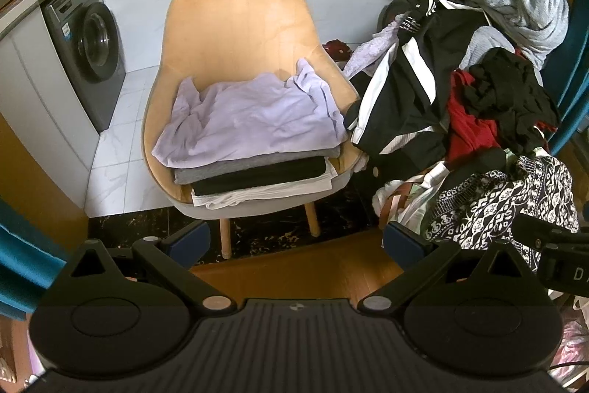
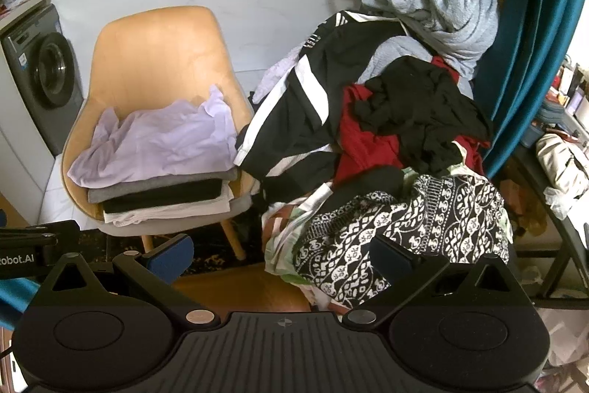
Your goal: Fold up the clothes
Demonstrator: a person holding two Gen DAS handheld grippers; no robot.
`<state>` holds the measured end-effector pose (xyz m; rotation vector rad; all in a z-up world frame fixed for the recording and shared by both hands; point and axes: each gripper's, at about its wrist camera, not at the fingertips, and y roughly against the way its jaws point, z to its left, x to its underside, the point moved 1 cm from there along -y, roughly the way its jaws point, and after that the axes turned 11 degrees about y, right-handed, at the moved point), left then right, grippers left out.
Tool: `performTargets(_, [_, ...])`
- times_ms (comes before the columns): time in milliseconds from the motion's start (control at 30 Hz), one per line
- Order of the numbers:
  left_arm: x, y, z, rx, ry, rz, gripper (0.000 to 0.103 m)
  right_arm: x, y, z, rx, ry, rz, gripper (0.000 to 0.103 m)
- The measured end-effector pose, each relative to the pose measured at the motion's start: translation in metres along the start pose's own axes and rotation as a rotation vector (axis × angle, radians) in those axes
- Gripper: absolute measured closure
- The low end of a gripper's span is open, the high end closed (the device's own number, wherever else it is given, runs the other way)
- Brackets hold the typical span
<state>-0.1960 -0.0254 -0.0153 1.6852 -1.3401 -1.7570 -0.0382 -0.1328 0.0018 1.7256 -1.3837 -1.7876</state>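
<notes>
Both grippers — left (image 1: 296, 238) and right (image 2: 281, 255) — are held with fingers spread wide and nothing between them. A folded stack (image 1: 254, 168) is seen on the chair (image 1: 235, 21), a lilac top (image 1: 250, 116) uppermost and rumpled. Beside it an unfolded heap (image 2: 397, 135) is piled — its support is hidden, and the lower layers cannot be made out.

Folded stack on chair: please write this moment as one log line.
left gripper open | right gripper open | folded stack on chair
</notes>
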Motion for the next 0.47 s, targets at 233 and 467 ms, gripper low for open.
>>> performTargets(233, [-0.0020, -0.0004, 0.0019, 0.001, 0.003, -0.001, 0.001, -0.0012, 0.0006, 0.0004, -0.001, 0.003, 0.000, 0.001])
performTargets(467, [-0.0040, -0.0011, 0.0007, 0.006, 0.000, -0.006, 0.001, -0.0029, 0.0004, 0.0012, -0.002, 0.007, 0.001, 0.001])
